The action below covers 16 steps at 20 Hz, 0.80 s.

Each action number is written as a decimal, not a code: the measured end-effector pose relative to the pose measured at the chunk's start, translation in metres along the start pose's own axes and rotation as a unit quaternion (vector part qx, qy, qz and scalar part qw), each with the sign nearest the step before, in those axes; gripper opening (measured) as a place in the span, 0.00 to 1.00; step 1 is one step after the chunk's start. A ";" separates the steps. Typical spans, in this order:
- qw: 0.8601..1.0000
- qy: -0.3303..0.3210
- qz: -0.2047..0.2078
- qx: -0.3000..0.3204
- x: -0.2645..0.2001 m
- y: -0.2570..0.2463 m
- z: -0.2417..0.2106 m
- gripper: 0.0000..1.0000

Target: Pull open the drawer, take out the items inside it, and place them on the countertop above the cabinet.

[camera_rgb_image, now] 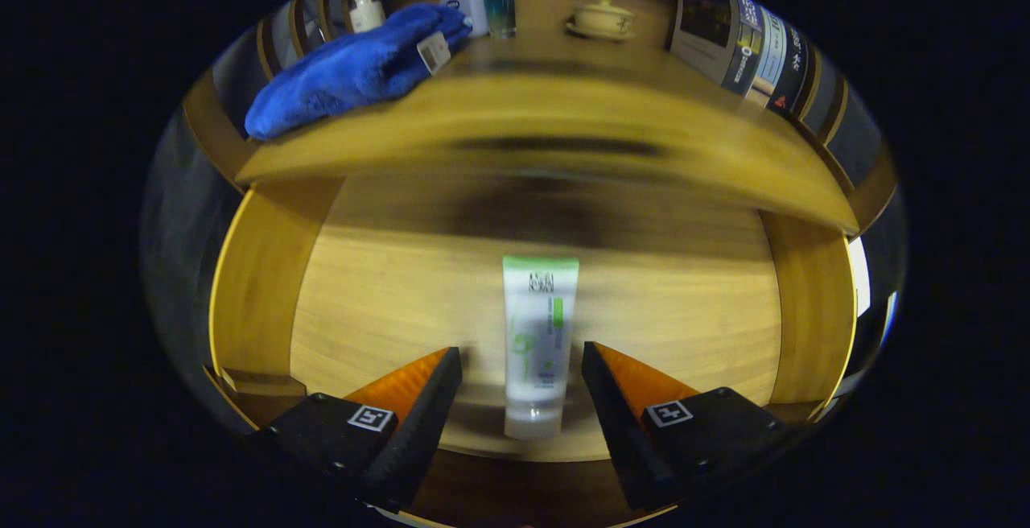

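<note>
The wooden drawer (265, 286) stands pulled open below the cabinet's countertop (563, 121). On its floor lies a white squeeze tube (537, 335) with a green end and a clear cap, pointing along the fingers. My gripper (521, 359) is open above the drawer. Its two fingers straddle the tube's cap end with a gap on each side, touching nothing. On the countertop lie a blue cloth (354, 69), a small white bottle (366, 9), a white jar with a blue lid (465, 1) and a blue-capped bottle (498, 1).
A lidded cream cup on a saucer (602, 19) stands at the back of the countertop. Books or boxes (744, 45) lean at the right of it. The drawer's side walls (809, 311) rise left and right of the tube.
</note>
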<state>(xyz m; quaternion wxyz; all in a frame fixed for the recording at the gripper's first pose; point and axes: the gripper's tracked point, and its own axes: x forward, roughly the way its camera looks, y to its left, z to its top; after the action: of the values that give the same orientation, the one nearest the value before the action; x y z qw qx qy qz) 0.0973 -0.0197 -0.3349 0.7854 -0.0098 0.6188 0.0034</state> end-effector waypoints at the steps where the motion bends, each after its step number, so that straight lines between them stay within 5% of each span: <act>1: 1.000 0.009 -0.003 -0.002 0.002 -0.004 -0.006 0.95; 6: 0.999 0.037 -0.008 0.020 0.008 -0.009 -0.012 0.86; 13: 0.999 0.029 -0.006 0.023 0.009 -0.011 -0.013 0.46; 16: 0.999 0.027 0.005 0.030 0.006 -0.010 -0.012 0.46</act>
<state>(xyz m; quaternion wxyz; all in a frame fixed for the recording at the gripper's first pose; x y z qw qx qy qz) 0.0869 -0.0302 -0.3439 0.7685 0.0173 0.6396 -0.0117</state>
